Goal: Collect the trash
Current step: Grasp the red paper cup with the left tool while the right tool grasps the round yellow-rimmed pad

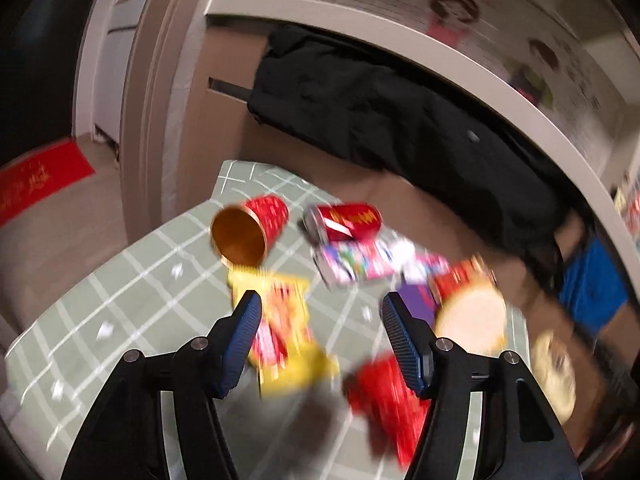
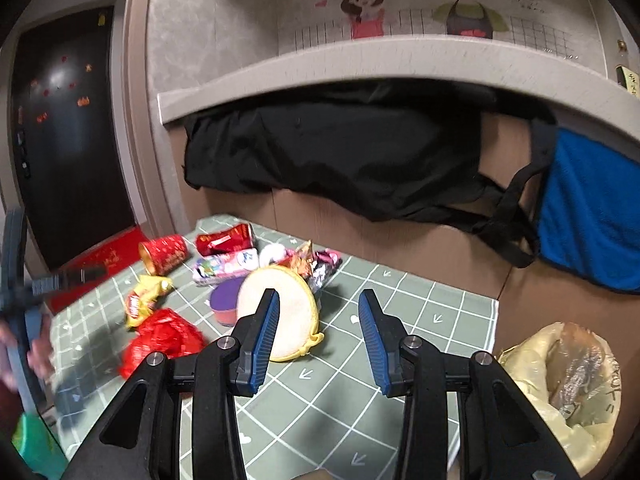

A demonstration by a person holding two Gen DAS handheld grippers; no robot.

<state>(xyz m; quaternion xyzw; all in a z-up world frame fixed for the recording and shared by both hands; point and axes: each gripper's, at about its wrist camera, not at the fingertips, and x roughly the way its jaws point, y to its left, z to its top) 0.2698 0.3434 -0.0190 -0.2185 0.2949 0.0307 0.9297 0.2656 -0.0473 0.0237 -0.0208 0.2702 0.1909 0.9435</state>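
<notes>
Trash lies on a green checked tablecloth [image 2: 400, 320]: a red paper cup [image 1: 250, 232] [image 2: 163, 253] on its side, a red soda can [image 1: 344, 220] [image 2: 226, 240], a colourful packet [image 1: 352, 262] [image 2: 224, 266], a yellow snack wrapper [image 1: 284, 328] [image 2: 142, 300], a crumpled red wrapper [image 1: 384, 400] [image 2: 164, 338] and a round pale pad with a yellow rim [image 2: 294, 312] [image 1: 472, 320]. My left gripper [image 1: 320, 308] is open above the yellow wrapper, holding nothing. My right gripper [image 2: 318, 304] is open beside the round pad, holding nothing. The left gripper also shows blurred at the left edge of the right wrist view [image 2: 24, 292].
A yellowish plastic bag [image 2: 568, 384] hangs open off the table's right side. A black garment [image 2: 340, 152] and a blue bag [image 2: 588, 216] hang under a white shelf [image 2: 360, 64] behind. A red mat [image 1: 36, 184] lies on the floor by the dark door.
</notes>
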